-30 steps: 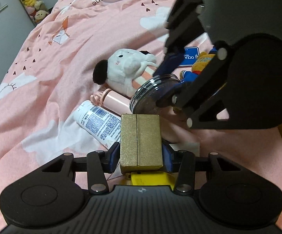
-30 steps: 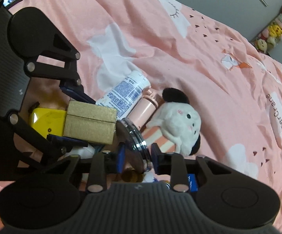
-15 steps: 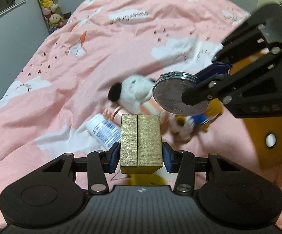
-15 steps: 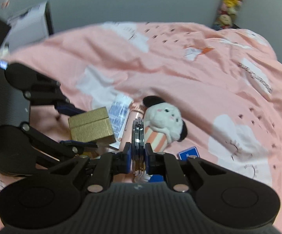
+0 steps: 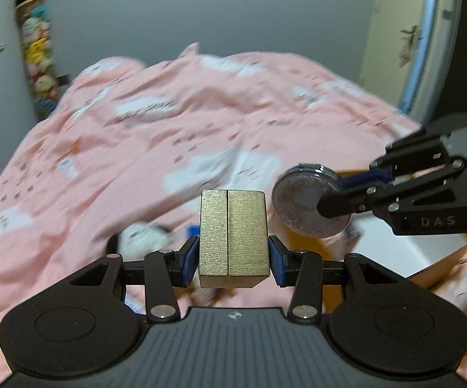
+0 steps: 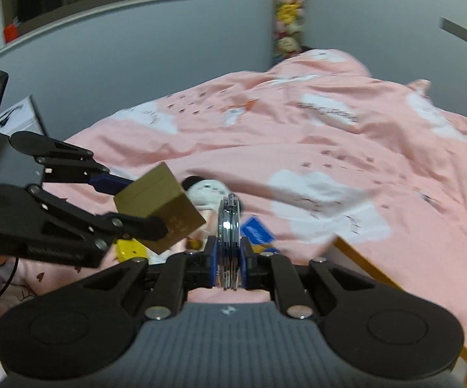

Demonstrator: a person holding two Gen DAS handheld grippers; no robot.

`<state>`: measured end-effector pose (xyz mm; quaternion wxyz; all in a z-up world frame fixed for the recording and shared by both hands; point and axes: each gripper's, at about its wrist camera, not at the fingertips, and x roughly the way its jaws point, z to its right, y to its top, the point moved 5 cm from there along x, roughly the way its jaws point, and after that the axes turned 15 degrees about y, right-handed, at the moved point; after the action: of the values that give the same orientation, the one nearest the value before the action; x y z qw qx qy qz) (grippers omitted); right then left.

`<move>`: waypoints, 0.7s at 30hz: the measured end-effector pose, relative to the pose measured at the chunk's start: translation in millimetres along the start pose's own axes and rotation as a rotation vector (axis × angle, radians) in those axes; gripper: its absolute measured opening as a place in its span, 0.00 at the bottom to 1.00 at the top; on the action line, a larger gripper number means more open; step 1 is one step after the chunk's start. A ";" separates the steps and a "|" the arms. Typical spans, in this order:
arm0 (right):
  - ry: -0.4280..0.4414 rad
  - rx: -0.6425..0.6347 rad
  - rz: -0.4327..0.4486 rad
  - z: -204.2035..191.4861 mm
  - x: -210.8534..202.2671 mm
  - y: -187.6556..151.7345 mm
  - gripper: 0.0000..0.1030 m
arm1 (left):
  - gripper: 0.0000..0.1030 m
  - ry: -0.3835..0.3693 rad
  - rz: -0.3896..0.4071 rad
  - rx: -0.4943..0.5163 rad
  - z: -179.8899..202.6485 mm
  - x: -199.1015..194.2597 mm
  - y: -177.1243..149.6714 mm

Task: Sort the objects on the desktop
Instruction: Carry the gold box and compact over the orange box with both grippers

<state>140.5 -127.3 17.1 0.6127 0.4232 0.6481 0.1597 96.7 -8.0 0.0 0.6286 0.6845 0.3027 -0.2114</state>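
L gripper (image 5: 233, 260) clamps brushed-gold rectangular box (image 5: 232, 232); R gripper (image 6: 228, 266) pinches round clear-lidded metal tin (image 6: 229, 226), prob. over pink bedspread (image 5: 136, 148).

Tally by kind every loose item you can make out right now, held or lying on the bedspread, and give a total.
Gold boxes: 1, the gold box, clamped in the left hand-held gripper
Round metal tins: 1, the round tin, clamped in the right hand-held gripper
Plush toys: 1, the white plush toy
Blue cards: 1, the blue card
Yellow items, too hidden to identify: 1, the yellow item
Total: 5
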 end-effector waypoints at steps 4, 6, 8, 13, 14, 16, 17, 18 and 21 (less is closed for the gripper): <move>-0.080 0.098 0.043 27.4 -43.1 -18.9 0.13 | 0.50 -0.084 0.028 0.017 27.9 -2.3 19.7; -0.134 0.158 0.047 45.4 -61.4 -32.4 0.13 | 0.50 -0.107 0.038 0.038 44.4 -0.7 27.2; -0.184 0.228 0.035 64.1 -72.2 -47.7 0.13 | 0.50 -0.133 0.042 0.051 59.1 2.5 33.2; -0.249 0.450 -0.029 117.9 -75.0 -91.1 0.13 | 0.50 -0.217 0.025 0.065 90.5 16.5 45.7; -0.245 0.499 -0.037 128.6 -71.5 -98.6 0.13 | 0.50 -0.226 0.020 0.066 95.0 18.8 46.7; -0.228 0.605 -0.050 152.4 -62.5 -113.1 0.14 | 0.50 -0.243 0.003 0.067 102.4 25.6 48.6; -0.220 0.647 -0.053 162.5 -55.0 -118.0 0.14 | 0.50 -0.250 -0.007 0.066 105.5 29.9 49.3; -0.214 0.674 -0.054 169.6 -50.6 -121.7 0.14 | 0.50 -0.254 -0.015 0.068 108.9 33.0 50.1; -0.195 0.761 -0.063 193.4 -31.9 -131.5 0.14 | 0.50 -0.257 -0.036 0.079 117.1 43.4 50.1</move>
<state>270.4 -288.9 -95.6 0.4752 0.6132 0.6124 -0.1521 173.0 -118.6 -6.5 0.6308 0.6705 0.2232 -0.3205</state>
